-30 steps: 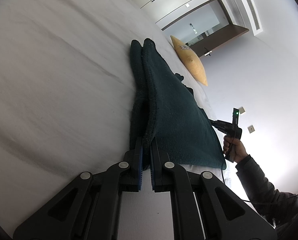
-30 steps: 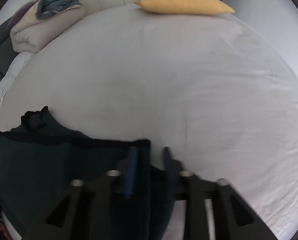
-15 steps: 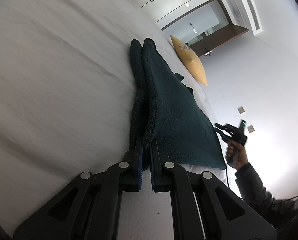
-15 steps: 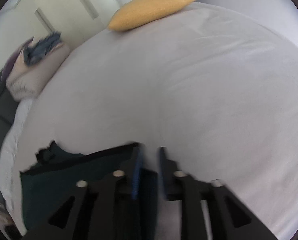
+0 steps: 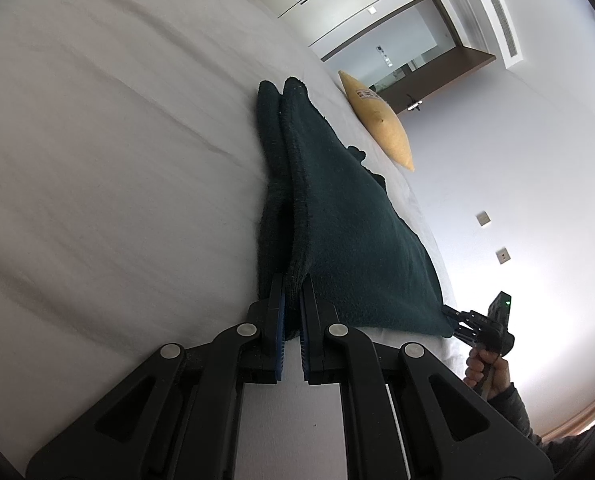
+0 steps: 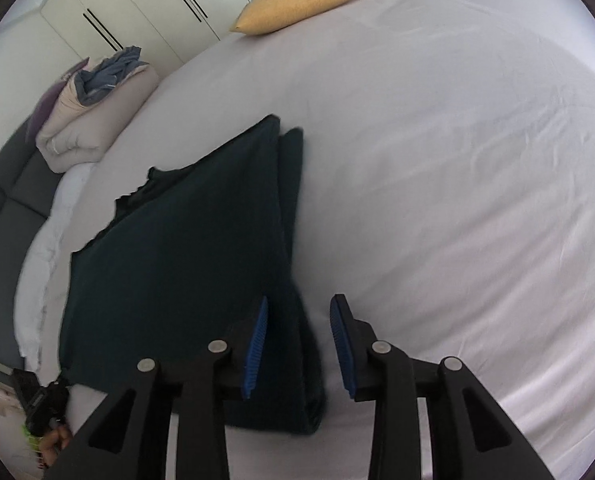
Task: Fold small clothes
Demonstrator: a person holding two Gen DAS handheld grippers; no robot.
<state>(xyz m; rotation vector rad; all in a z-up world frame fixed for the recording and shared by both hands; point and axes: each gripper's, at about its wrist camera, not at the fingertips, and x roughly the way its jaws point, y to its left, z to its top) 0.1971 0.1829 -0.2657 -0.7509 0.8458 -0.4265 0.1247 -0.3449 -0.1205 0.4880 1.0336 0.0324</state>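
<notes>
I've got the dark green garment (image 5: 349,236) lying folded on the white bed sheet (image 5: 97,160), near the bed's edge. L gripper (image 5: 292,312) is clamped tight on the garment's thick doubled edge, blue pads pressed into the fabric from both sides. From the L cam the cloth runs away from me in two stacked layers, far corners side by side.

R gripper (image 6: 299,348) hangs over the opposite end of the same garment (image 6: 185,248), jaws spreading as I watch. The folded corner sits in the gap between the blue pads (image 6: 257,344), but neither pad is pressing on it, so nothing is gripped on that side.

Other stuff on the bed: yellow pillow (image 6: 301,4) at the far edge, well apart from the garment; rolled beige duvet (image 6: 93,120) w/ a blue-grey cloth (image 6: 109,74) piled on top, by the headboard side.

No bins, baskets or trays in either view; the garment rests straight on the sheet.
</notes>
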